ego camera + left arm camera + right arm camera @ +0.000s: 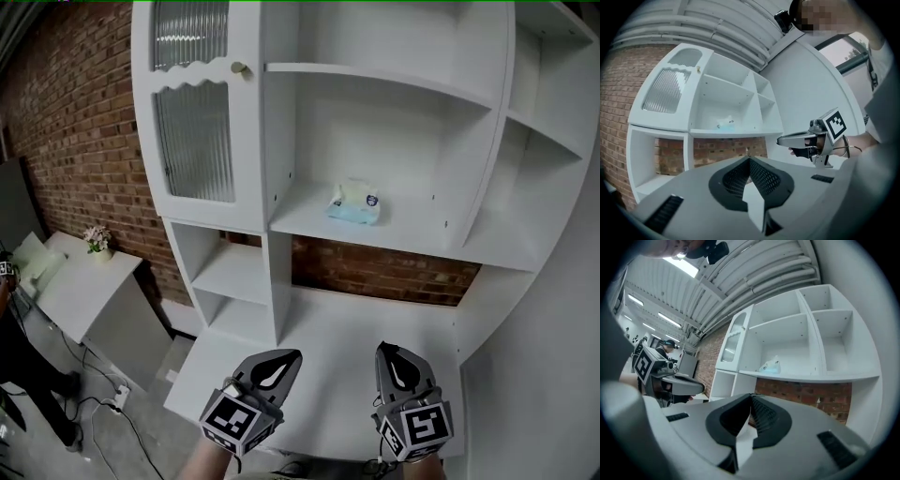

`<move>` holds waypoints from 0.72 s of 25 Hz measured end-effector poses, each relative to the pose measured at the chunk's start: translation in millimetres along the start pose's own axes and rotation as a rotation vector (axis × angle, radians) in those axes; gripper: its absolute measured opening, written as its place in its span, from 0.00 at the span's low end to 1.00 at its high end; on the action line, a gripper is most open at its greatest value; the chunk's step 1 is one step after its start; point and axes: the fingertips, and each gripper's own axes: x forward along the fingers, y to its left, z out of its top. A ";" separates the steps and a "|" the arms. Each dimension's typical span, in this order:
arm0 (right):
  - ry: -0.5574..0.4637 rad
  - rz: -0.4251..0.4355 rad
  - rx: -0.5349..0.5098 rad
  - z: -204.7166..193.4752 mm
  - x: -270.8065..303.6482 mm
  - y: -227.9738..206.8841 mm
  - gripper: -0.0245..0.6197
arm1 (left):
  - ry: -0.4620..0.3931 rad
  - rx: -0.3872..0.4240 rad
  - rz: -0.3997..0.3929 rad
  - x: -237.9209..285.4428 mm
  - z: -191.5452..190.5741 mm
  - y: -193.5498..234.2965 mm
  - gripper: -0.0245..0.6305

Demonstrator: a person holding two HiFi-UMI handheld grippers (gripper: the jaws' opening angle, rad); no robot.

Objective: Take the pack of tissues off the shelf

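The pack of tissues [354, 203], pale blue and white, lies on the middle shelf [412, 237] of a white shelf unit, roughly at its centre. It also shows small and far off in the left gripper view, as the pack [725, 124], and in the right gripper view, as the pack [770, 365]. My left gripper [281, 357] and right gripper [393, 353] hang low in front of the unit's bottom board, well below the pack and apart from it. Both have their jaws shut with nothing between them. Each gripper view shows the other gripper [806, 139] [670, 380] off to the side.
A ribbed-glass cabinet door [192, 141] with a brass knob [239, 67] closes the upper left bay. Brick wall [66, 141] stands behind. A low white table [89, 281] with a small flower pot [97, 239] sits at left, with cables [108, 398] on the floor and a person [23, 361].
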 end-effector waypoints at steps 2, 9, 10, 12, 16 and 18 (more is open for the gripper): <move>0.003 -0.018 -0.020 7.3 22.0 -3.3 0.05 | -0.019 0.000 -0.013 8.3 5.6 18.3 0.06; -0.031 -0.112 -0.134 52.2 97.7 -30.0 0.19 | -0.077 0.015 -0.059 28.7 19.0 61.8 0.06; -0.037 -0.115 -0.138 58.5 107.1 -34.1 0.22 | -0.083 0.012 -0.062 30.7 18.1 66.2 0.06; -0.040 -0.107 -0.143 71.2 126.6 -40.8 0.32 | -0.087 0.012 -0.072 33.9 17.8 72.8 0.06; -0.023 -0.127 -0.175 94.6 162.1 -61.9 0.42 | -0.078 0.008 -0.084 40.1 14.8 83.3 0.06; 0.009 -0.145 -0.174 100.6 179.9 -77.5 0.48 | -0.082 -0.009 -0.090 44.6 11.3 89.5 0.06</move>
